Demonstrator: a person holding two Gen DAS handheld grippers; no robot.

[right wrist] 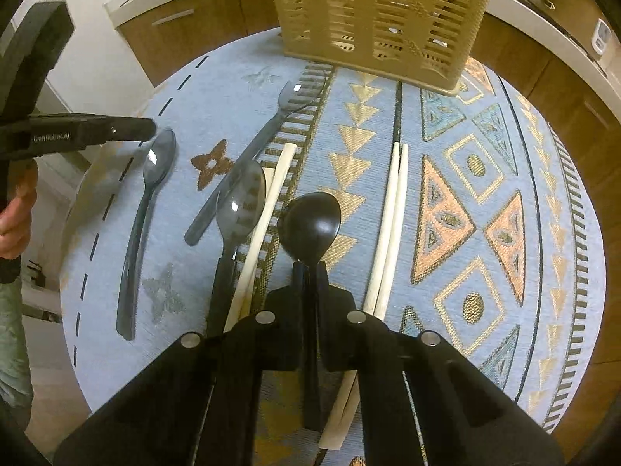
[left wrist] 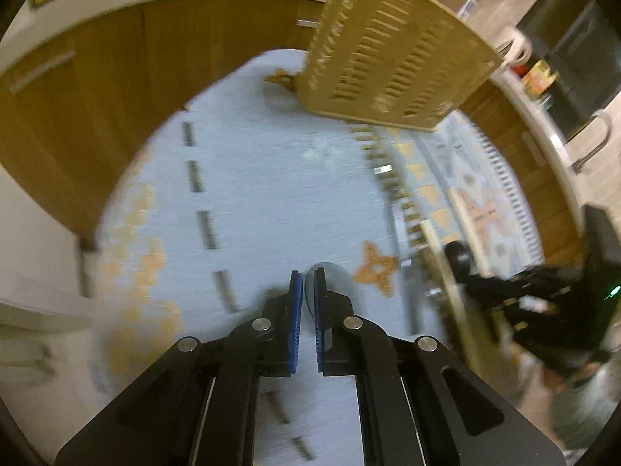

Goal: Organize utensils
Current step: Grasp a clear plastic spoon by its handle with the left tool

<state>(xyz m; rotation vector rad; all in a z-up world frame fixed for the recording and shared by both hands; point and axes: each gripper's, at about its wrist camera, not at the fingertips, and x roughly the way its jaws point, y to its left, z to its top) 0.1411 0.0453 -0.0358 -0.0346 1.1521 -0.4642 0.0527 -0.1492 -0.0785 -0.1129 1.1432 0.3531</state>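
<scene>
Right hand-held gripper [right wrist: 309,268] clamped on black spoon [right wrist: 310,221] neck, lifted over worktop [right wrist: 217,89] w/ chopsticks [right wrist: 392,225] just beside, slotted caddy [right wrist: 380,15] beyond: thin grip may let spoon pivot and miss caddy; left hand-held gripper [left wrist: 308,285] nearly closed on a clear spoon bowl.

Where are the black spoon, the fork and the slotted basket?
black spoon [right wrist: 310,221]: right wrist view, middle of its bowl, ahead of the jaws.
fork [right wrist: 268,128]: right wrist view, upper handle, below the tines.
slotted basket [right wrist: 380,11]: right wrist view, its front wall, at the far end of the table.
</scene>
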